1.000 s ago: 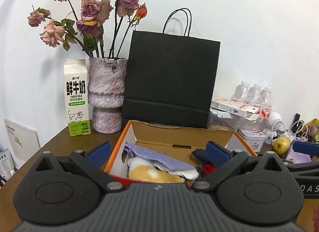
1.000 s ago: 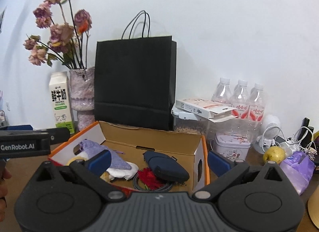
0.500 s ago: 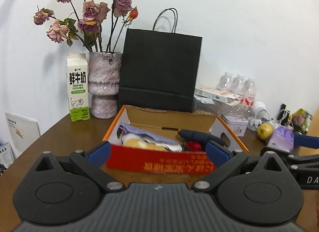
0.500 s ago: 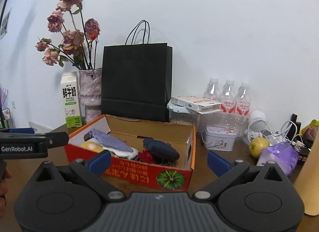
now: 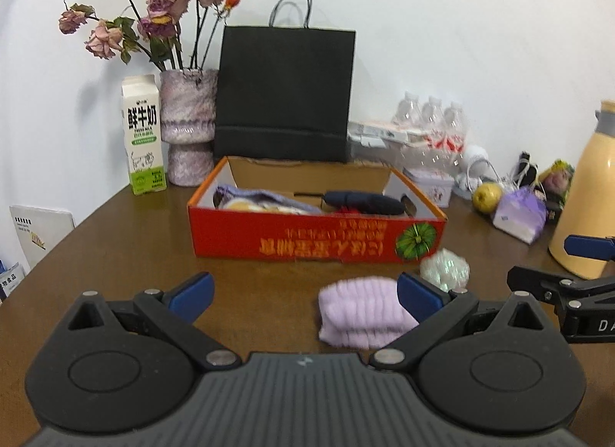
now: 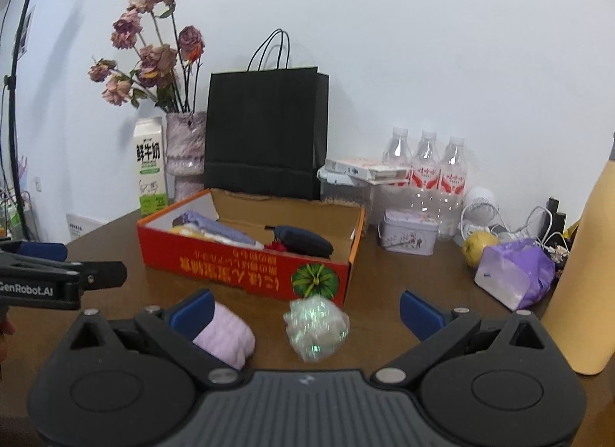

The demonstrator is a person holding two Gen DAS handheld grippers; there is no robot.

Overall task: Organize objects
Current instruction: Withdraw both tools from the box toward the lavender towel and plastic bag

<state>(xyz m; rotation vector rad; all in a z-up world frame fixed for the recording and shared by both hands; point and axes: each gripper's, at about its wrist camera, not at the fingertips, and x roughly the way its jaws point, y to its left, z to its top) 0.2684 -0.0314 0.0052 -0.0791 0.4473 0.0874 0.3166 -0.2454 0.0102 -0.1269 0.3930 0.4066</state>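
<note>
A red cardboard box (image 5: 315,241) (image 6: 246,270) sits on the brown table and holds a purple cloth, a yellow item and a dark blue pouch (image 5: 361,200) (image 6: 303,241). A folded lilac towel (image 5: 361,312) (image 6: 226,343) lies in front of the box, beside a shiny white-green mesh ball (image 5: 446,268) (image 6: 317,327). My left gripper (image 5: 303,293) is open and empty, with the towel by its right finger. My right gripper (image 6: 305,308) is open and empty, with the ball between its fingers and the towel by its left finger.
Behind the box stand a black paper bag (image 5: 284,93), a vase of dried roses (image 5: 188,124) and a milk carton (image 5: 144,135). At the right are water bottles (image 6: 426,166), a tin (image 6: 407,235), a pear (image 6: 478,249), a purple bag (image 6: 515,274) and a tall yellow flask (image 5: 584,193).
Both grippers have pulled back from the box. The box now looks farther off, and the towel and mesh ball have come into view in front of it.
</note>
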